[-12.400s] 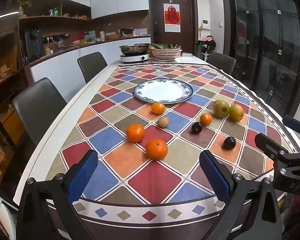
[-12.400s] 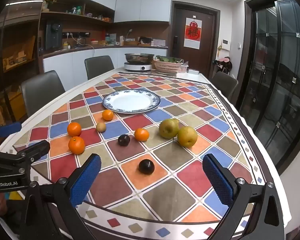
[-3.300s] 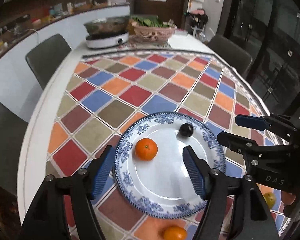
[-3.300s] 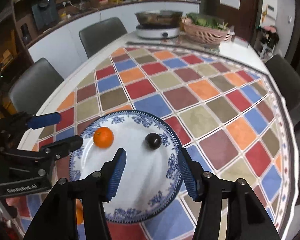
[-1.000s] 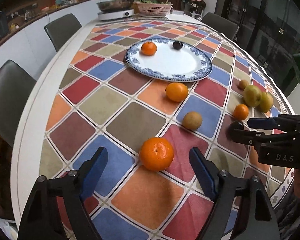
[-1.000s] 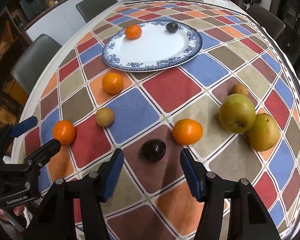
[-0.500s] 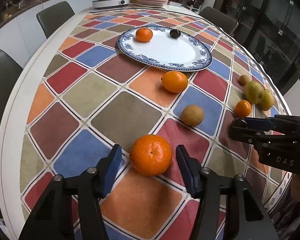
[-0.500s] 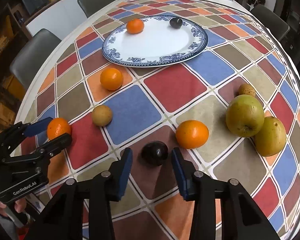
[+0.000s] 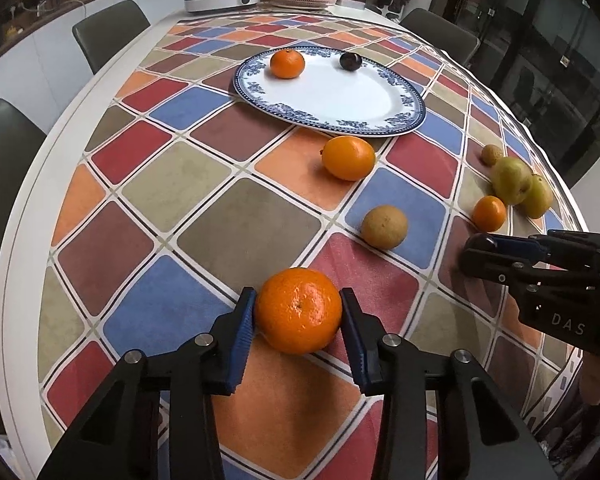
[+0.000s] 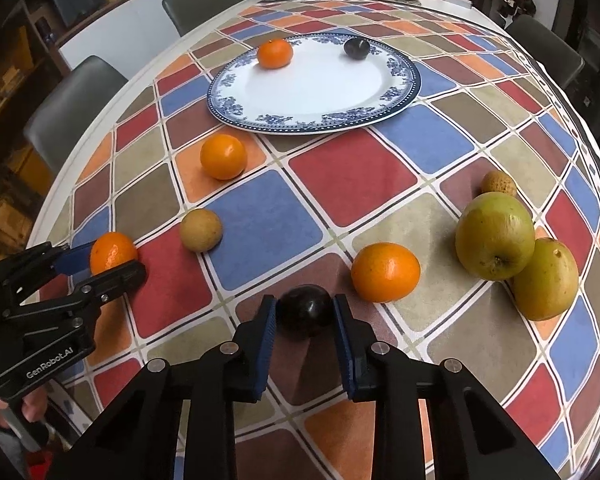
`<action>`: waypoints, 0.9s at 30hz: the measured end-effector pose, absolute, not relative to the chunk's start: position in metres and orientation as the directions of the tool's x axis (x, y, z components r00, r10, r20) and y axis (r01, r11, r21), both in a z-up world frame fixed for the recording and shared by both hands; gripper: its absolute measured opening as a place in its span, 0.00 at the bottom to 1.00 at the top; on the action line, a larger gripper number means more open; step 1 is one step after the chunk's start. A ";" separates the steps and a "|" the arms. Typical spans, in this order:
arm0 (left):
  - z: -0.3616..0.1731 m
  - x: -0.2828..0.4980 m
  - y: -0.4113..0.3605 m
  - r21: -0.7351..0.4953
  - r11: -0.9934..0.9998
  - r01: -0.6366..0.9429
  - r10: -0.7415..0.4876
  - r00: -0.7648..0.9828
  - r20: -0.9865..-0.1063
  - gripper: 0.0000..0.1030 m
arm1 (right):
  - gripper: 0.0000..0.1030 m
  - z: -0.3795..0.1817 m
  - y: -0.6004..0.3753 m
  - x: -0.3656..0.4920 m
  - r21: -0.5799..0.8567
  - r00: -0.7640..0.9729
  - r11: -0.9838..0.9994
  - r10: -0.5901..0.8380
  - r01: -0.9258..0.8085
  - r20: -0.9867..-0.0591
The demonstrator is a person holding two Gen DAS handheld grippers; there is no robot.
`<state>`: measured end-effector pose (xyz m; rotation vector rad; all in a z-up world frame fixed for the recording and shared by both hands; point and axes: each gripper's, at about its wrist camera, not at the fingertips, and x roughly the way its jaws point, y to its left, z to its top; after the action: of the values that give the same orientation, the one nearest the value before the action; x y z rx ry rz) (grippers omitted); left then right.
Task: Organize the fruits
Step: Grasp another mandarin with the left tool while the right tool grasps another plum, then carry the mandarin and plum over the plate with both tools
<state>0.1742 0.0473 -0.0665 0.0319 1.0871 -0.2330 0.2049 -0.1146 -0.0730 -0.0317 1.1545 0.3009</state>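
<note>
On the checkered tablecloth (image 9: 240, 220), the left gripper (image 9: 299, 320) has just closed onto a mandarin (image 9: 298, 310), pads pressing its sides. The right gripper (image 10: 305, 320) has just clamped a dark plum (image 10: 305, 314).

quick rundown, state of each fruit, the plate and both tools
left tool: just closed, pads on a tangerine
right tool: just closed, pads on a dark plum
plate: holds one tangerine and one plum
other fruit: loose on the tablecloth

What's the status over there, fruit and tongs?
Left tongs just closed on round orange mandarin. Right tongs on small dark plum. Blue-rimmed white plate ahead, path clear.
</note>
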 end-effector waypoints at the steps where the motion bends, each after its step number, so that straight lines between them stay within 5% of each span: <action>1: -0.066 0.173 0.047 -0.088 0.975 0.204 -0.172 0.444 -0.879 0.40 | 0.28 -0.072 -0.115 0.204 0.134 0.369 0.958 0.224 -0.255 -0.902; 27: 0.023 0.164 0.013 -0.058 0.971 0.234 -0.193 0.612 -0.767 0.39 | 0.28 0.005 -0.132 0.197 0.189 0.510 0.908 0.372 -0.374 -0.776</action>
<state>0.1640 0.0127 0.0228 0.0499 0.8786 -0.2463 0.1969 -0.1319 0.0050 -0.0023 0.9333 0.4485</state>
